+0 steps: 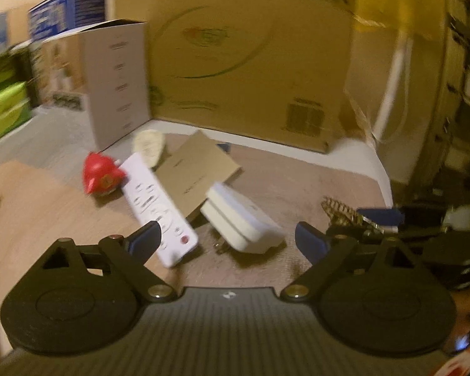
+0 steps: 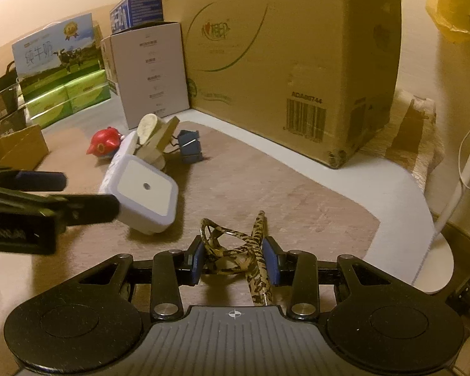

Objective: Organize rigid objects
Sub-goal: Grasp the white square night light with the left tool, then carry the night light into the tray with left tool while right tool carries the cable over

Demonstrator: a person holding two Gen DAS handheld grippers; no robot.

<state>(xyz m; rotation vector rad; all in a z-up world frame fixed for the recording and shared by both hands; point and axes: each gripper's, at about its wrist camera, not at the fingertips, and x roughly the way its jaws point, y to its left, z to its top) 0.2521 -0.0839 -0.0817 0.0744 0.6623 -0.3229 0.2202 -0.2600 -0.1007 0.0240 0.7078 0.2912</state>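
My left gripper (image 1: 228, 238) is open, low over the brown mat, and holds nothing. Between its fingers lie a white remote (image 1: 159, 210) and a white plug adapter (image 1: 241, 219). A red toy (image 1: 100, 177), a cream oval piece (image 1: 148, 148) and a flat brown card (image 1: 197, 172) lie just beyond. My right gripper (image 2: 236, 260) is shut on a leopard-patterned hair clip (image 2: 235, 250). In the right wrist view the adapter (image 2: 144, 197) sits left of centre, with the red toy (image 2: 105, 141) and a blue binder clip (image 2: 189, 147) behind it. The left gripper (image 2: 40, 200) reaches in from the left.
A big cardboard box (image 2: 282, 56) stands at the back of the white table (image 2: 401, 194). A grey-white carton (image 2: 147, 72), green milk cartons (image 2: 65, 94) and a small open cardboard box (image 2: 18, 147) line the left side. A white cable (image 2: 467, 163) hangs at the right.
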